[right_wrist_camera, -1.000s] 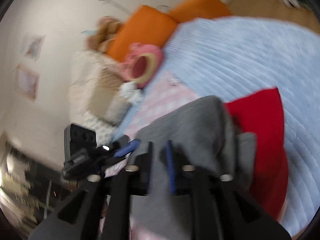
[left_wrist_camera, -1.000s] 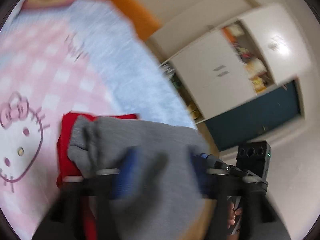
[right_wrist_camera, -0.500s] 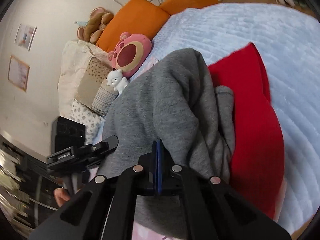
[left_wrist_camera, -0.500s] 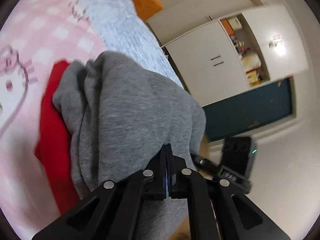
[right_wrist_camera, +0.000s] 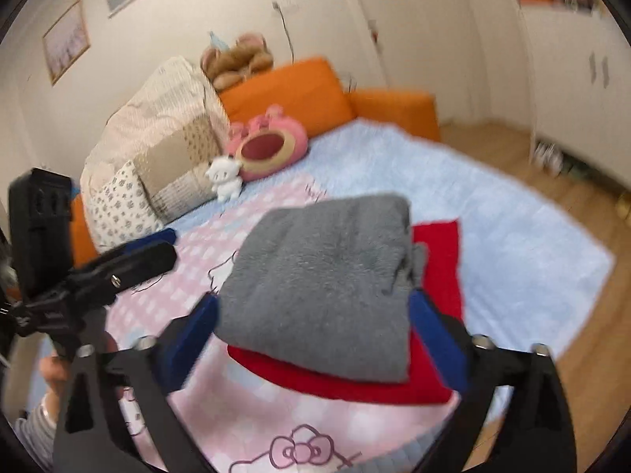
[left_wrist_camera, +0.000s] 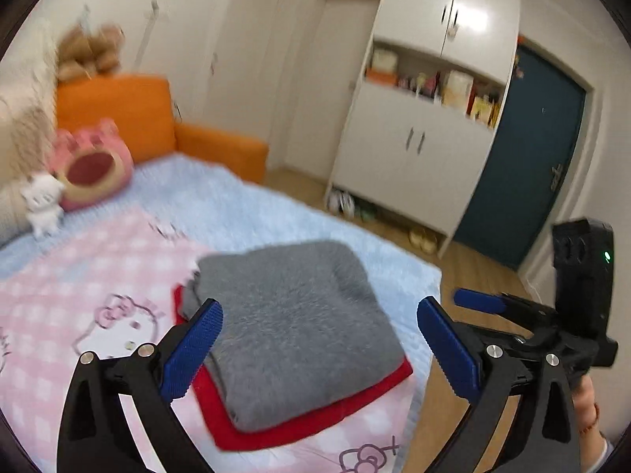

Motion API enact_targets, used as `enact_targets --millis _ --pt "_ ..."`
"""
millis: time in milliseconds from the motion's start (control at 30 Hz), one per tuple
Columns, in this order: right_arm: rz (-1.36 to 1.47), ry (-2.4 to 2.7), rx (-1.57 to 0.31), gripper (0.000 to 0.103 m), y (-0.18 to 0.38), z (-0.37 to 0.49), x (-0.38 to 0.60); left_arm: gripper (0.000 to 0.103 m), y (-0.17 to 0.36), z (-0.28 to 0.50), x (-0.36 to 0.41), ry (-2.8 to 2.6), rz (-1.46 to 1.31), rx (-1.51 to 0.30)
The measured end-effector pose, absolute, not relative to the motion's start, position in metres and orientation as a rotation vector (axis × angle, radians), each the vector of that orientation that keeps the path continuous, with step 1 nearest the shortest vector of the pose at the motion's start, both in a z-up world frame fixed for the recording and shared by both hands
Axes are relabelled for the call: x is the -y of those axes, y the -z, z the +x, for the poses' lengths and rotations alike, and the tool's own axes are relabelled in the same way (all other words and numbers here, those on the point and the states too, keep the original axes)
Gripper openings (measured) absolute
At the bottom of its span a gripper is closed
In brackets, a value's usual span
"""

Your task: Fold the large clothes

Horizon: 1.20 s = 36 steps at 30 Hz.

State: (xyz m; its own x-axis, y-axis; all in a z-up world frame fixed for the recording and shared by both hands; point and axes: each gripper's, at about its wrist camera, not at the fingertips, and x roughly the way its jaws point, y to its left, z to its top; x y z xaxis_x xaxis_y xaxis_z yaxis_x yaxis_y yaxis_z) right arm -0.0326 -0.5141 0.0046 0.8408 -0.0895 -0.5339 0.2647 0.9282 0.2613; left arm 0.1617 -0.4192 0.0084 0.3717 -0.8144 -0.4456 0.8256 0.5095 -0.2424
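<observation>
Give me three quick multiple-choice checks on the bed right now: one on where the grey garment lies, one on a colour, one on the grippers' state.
1. Where does the folded grey sweater lie?
A. On the folded red garment
B. On the orange cushion
C. On the wooden floor

2. What colour are the pads on the gripper fingers?
A. Green
B. Blue
C. Yellow

3. How do the left gripper and the right gripper stand?
A. Both clamped on the sweater
B. One open, one shut
C. Both open, holding nothing

Answers: 1 A, red cloth shows under the grey edges in both views. 2 B, the ribbed pads are blue. 3 C, both sets of jaws have just been opening and stand wide, with the sweater beyond them on the bed.
</observation>
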Motion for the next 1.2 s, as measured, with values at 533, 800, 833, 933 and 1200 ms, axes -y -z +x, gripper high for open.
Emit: enact_targets --millis 533,800,833,933,1200 --pt "0.034 0.548 -0.424 0.098 0.075 -0.078 0.421 0.1 0.095 0.105 0.345 0.656 -0.087 -0.508" --pt "0.038 0.528 -0.456 0.098 0.136 -0.07 0.415 0.1 0.139 0.103 0.363 0.653 -0.003 -0.59" --pt "0.039 0.526 -0.452 0.098 0.139 -0.07 0.414 0.1 0.14 0.101 0.365 0.655 0.006 -0.585" --pt "0.045 0.529 -0.451 0.098 0.145 -0.069 0.414 0.1 0.144 0.096 0.373 0.673 0.037 -0.588" --pt "0.049 0.54 -0.444 0.098 0.15 -0.07 0.418 0.1 0.137 0.082 0.389 0.675 0.138 -0.538"
